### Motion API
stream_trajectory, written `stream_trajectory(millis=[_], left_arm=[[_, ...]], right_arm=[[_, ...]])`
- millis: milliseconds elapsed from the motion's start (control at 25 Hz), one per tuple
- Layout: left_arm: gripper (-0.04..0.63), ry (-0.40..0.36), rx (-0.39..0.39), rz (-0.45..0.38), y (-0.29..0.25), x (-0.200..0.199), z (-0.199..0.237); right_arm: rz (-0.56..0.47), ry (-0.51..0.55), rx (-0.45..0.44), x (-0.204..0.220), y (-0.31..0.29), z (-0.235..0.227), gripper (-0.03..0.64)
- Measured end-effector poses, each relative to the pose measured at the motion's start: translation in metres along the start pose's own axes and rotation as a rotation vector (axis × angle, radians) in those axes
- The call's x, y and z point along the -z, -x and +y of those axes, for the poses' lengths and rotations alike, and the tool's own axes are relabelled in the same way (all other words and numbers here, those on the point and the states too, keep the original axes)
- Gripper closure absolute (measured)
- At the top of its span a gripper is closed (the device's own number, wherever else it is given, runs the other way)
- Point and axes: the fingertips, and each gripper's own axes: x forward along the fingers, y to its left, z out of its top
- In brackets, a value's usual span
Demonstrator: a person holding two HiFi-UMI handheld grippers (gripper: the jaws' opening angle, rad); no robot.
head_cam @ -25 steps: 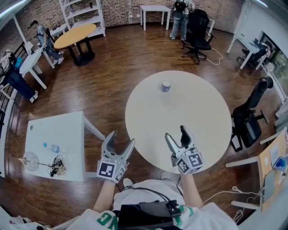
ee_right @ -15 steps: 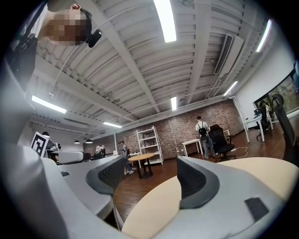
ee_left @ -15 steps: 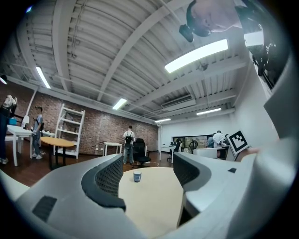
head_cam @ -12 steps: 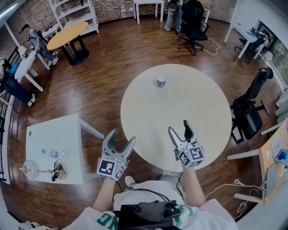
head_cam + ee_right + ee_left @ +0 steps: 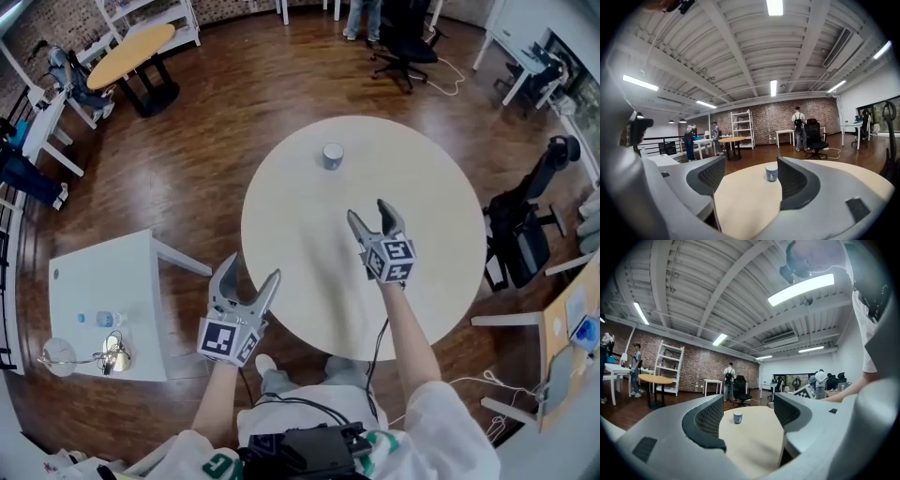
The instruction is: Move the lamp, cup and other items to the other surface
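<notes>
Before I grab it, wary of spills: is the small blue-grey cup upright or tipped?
Upright: the small blue-grey cup stands base-down on the round beige table, rim up.

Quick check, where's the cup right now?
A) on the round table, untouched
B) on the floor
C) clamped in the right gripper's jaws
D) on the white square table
A: the cup stands alone on the round table; the left gripper and right gripper are both short of it, jaws apart and empty.

Open round desk [image 5: 300, 272] stretches from the right claw [image 5: 367, 212] toward eleven o'clock, where the cup [image 5: 333, 155] alone stands in the way.
</notes>
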Motion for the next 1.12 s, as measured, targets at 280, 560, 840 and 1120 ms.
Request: stream_trajectory(millis=[280, 560, 840, 1120], left_arm=[[0.262, 0.008, -0.079, 0.061, -0.006, 0.031, 0.011], [0.262, 0.04, -0.167, 0.121, -0.013, 0.073, 0.016], [0.262, 0.051, -0.217, 0.202, 0.007, 0.118, 0.019], [0.262, 0.057, -0.26, 0.22, 0.018, 0.137, 0.019]], right_arm=[[0.119, 0.024, -0.002, 0.053, -0.106, -0.048, 0.189], [0.176, -0.041, 0.007, 0.114, -0.21, -0.081, 0.041], [0.182, -0.078, 0.072, 0.132, -0.288, -0.106, 0.043], [0.244, -0.061, 0.013, 0.135, -0.333, -0.114, 0.049]])
